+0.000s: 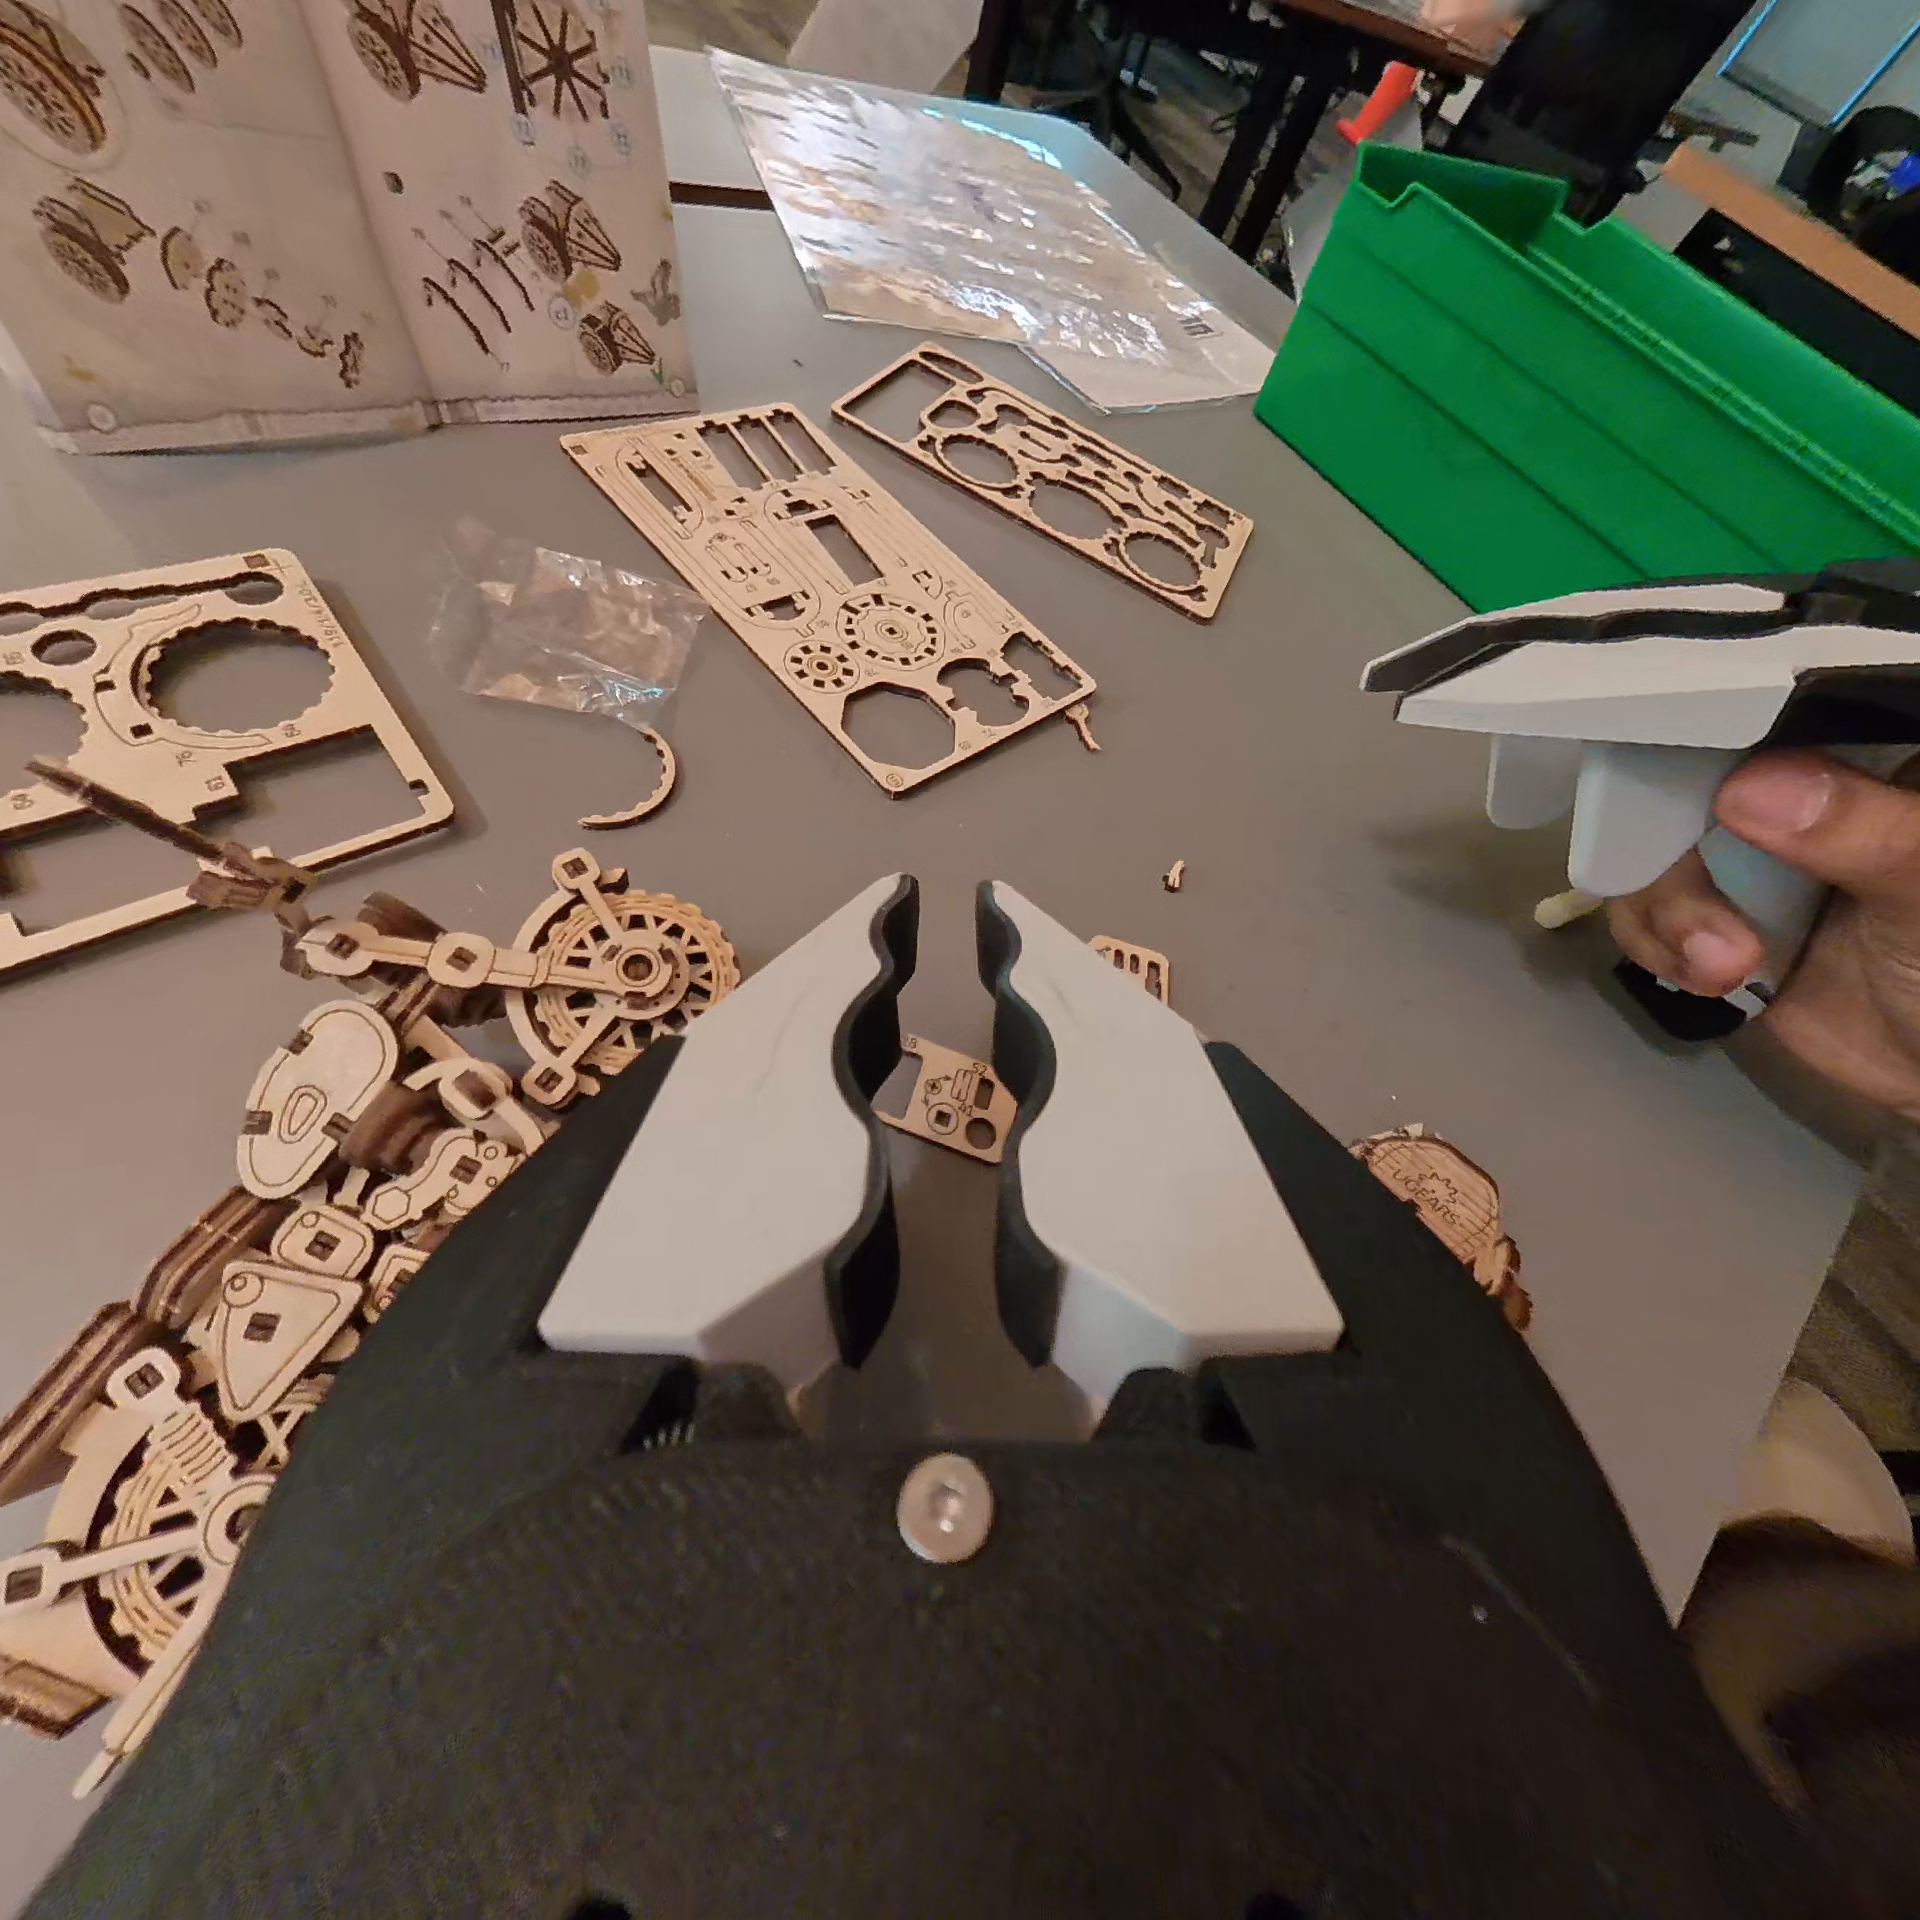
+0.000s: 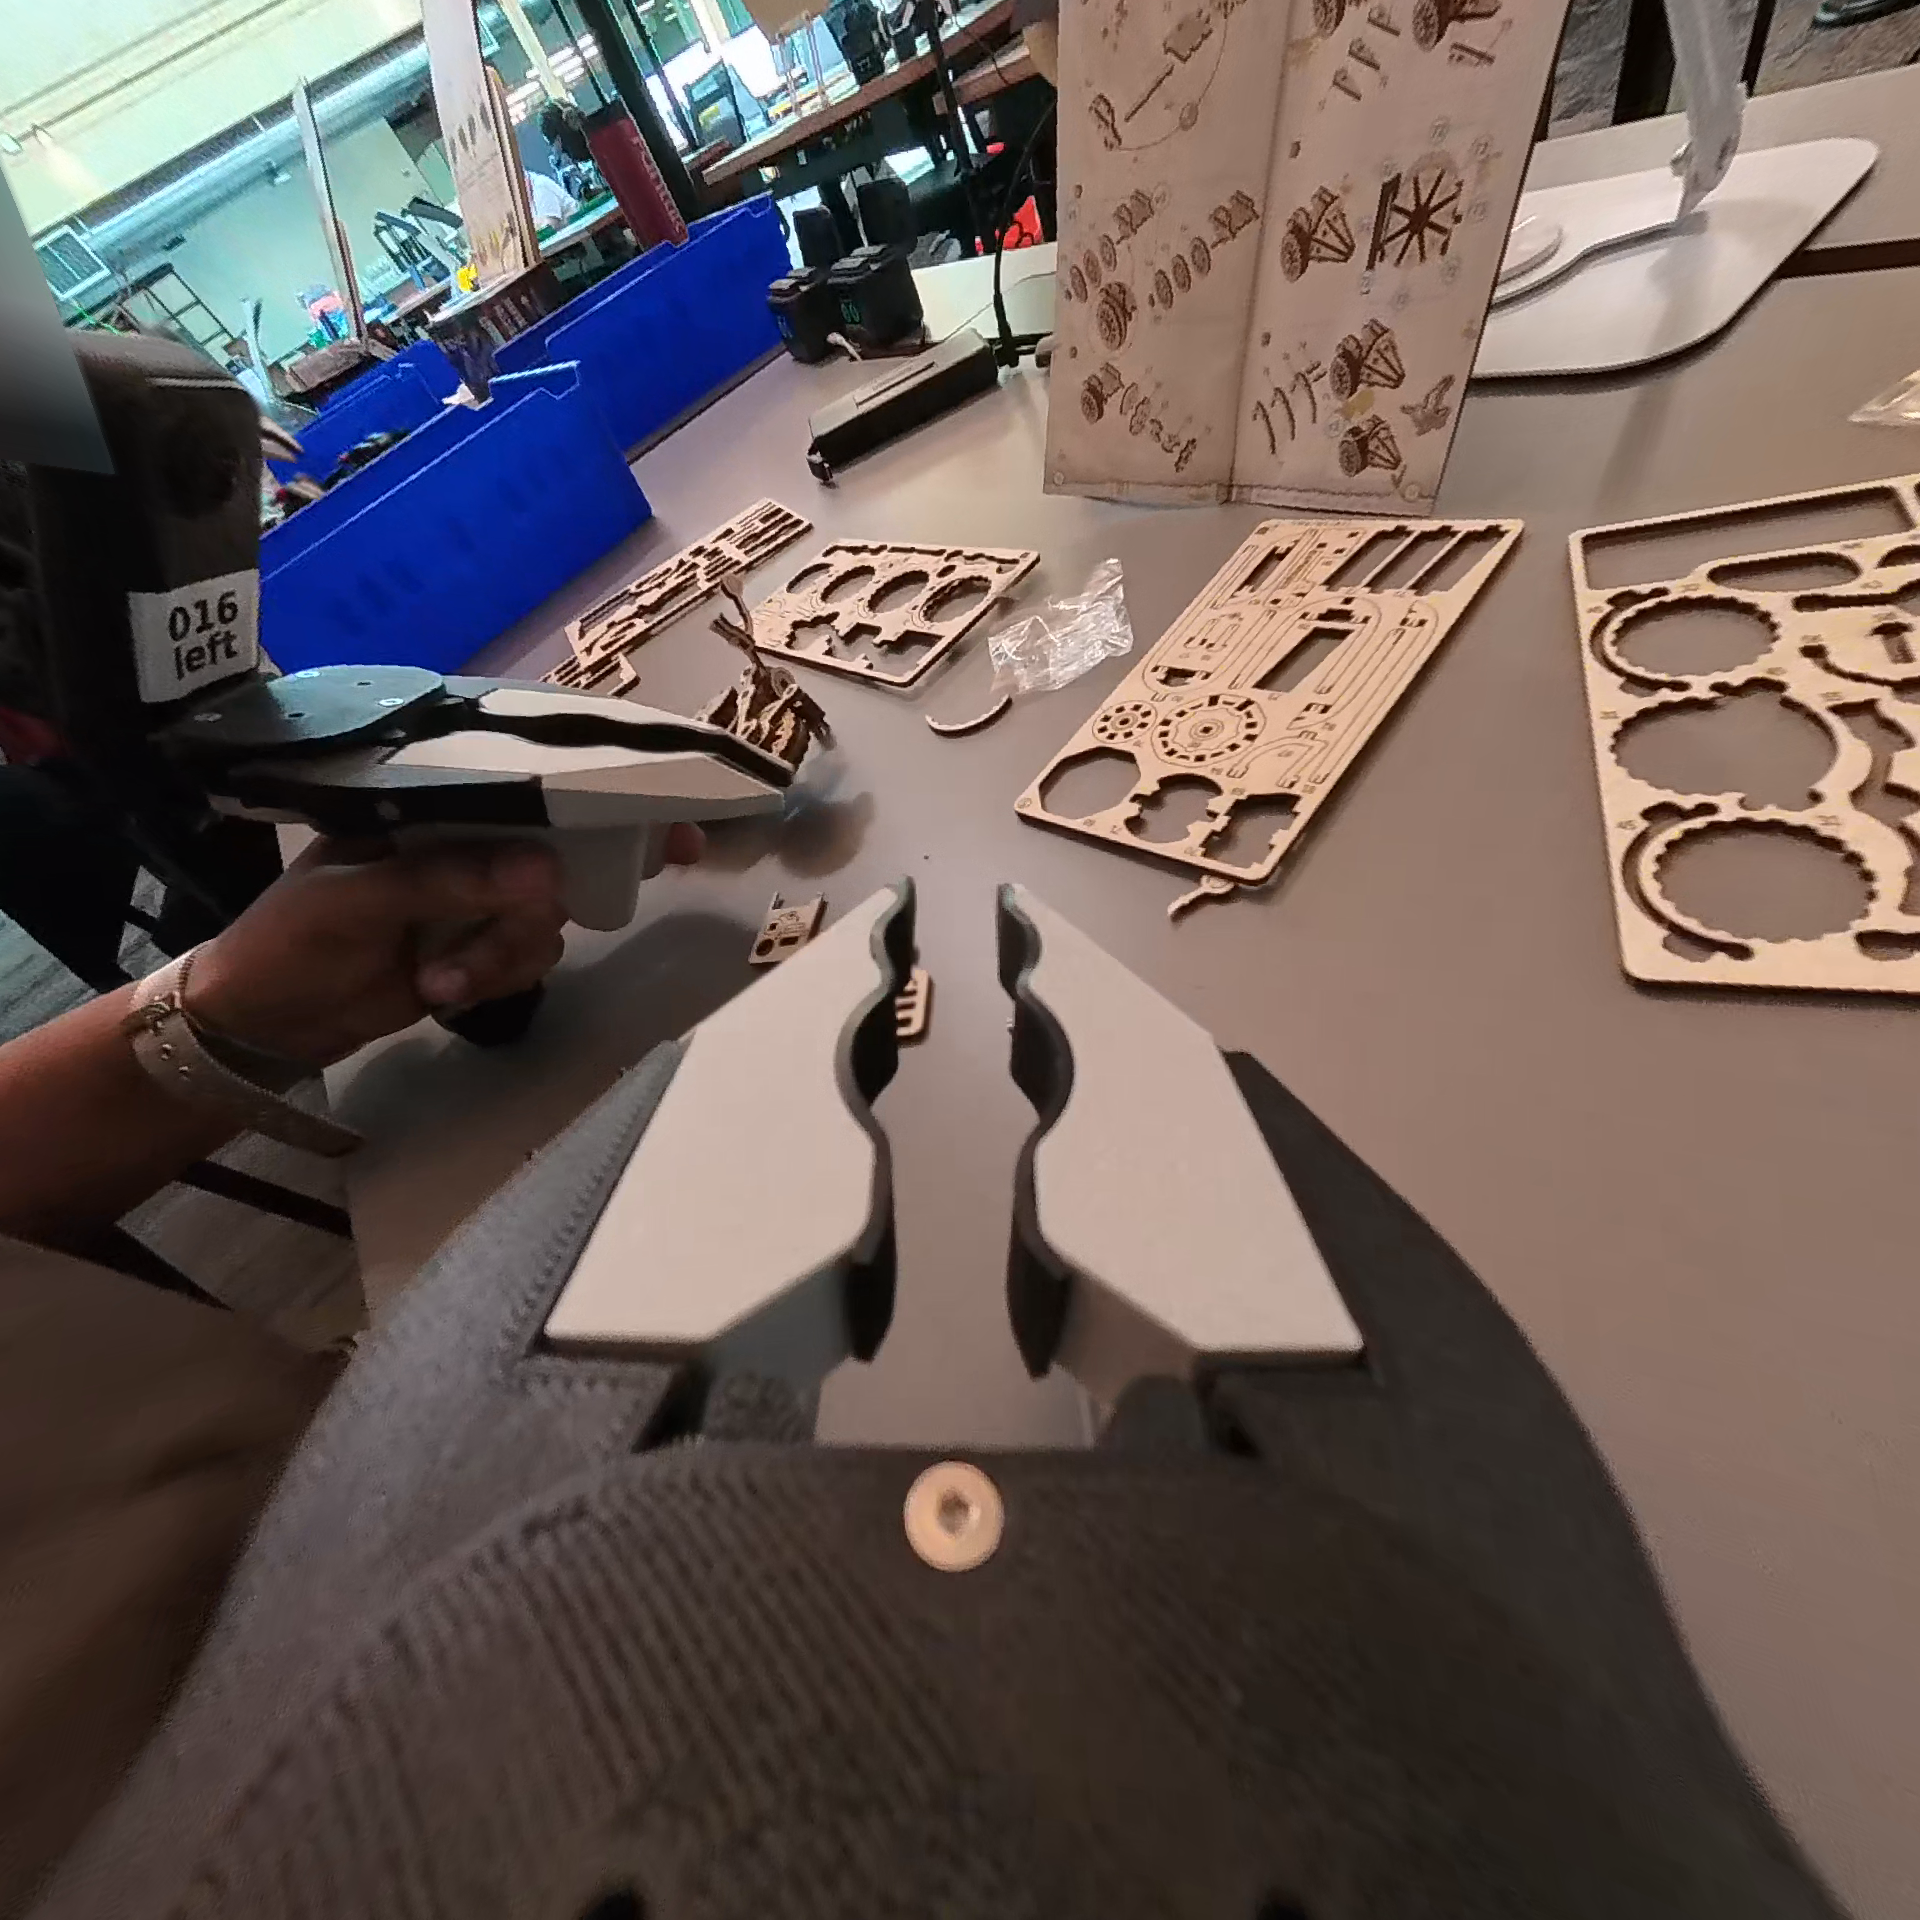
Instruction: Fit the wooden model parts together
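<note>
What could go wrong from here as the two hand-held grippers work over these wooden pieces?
1. The left hand-held gripper is open above a small flat wooden tab lying flush on the table; its fingers may slide it rather than lift it.
2. The assembled wooden model lies close beside that gripper, so a sideways move could knock it.
3. A tiny wood fragment lies loose and could be swept away.
</note>
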The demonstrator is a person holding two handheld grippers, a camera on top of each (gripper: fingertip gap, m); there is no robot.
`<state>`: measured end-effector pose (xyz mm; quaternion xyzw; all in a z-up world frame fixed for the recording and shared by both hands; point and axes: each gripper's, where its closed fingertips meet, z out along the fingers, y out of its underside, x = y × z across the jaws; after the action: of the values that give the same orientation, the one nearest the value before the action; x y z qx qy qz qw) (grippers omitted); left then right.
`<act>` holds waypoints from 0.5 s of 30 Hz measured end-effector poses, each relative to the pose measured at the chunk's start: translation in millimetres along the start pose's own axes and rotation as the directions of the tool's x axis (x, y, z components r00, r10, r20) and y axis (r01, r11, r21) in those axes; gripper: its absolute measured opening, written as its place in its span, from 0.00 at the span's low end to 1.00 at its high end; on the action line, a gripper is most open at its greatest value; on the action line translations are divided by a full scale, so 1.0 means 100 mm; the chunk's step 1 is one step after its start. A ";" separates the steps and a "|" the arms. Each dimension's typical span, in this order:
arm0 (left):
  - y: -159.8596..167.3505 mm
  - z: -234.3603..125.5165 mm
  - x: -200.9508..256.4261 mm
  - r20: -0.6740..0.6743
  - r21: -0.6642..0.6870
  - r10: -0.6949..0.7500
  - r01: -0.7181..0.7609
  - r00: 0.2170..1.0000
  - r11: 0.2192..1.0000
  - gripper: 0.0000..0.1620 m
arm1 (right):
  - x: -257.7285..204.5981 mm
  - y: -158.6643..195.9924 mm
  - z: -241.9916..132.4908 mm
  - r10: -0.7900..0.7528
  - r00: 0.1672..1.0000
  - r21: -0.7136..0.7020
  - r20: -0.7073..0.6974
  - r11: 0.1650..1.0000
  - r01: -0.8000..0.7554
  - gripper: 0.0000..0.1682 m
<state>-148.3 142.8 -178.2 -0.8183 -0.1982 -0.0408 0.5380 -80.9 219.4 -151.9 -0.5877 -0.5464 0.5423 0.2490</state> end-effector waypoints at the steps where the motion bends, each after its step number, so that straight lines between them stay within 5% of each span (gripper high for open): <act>1: 0.00 0.00 0.00 -0.006 0.003 -0.001 0.001 1.000 1.000 0.05 | 0.01 -0.01 -0.01 -0.002 1.000 0.004 -0.004 1.000 0.002 0.08; 7: -0.05 -0.02 0.05 -0.036 0.038 0.017 -0.016 0.999 0.999 0.04 | 0.05 -0.08 -0.06 -0.017 1.000 0.042 -0.018 0.999 0.018 0.07; 15: -0.16 -0.16 0.12 -0.054 0.146 0.029 -0.021 0.998 0.989 0.03 | 0.21 -0.07 -0.23 -0.225 0.957 -0.003 -0.181 0.974 0.228 0.06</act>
<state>-141.1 137.6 -154.9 -0.7778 -0.1751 -0.0424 0.6021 -66.7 247.4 -146.4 -0.5656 -0.5805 0.4595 0.3632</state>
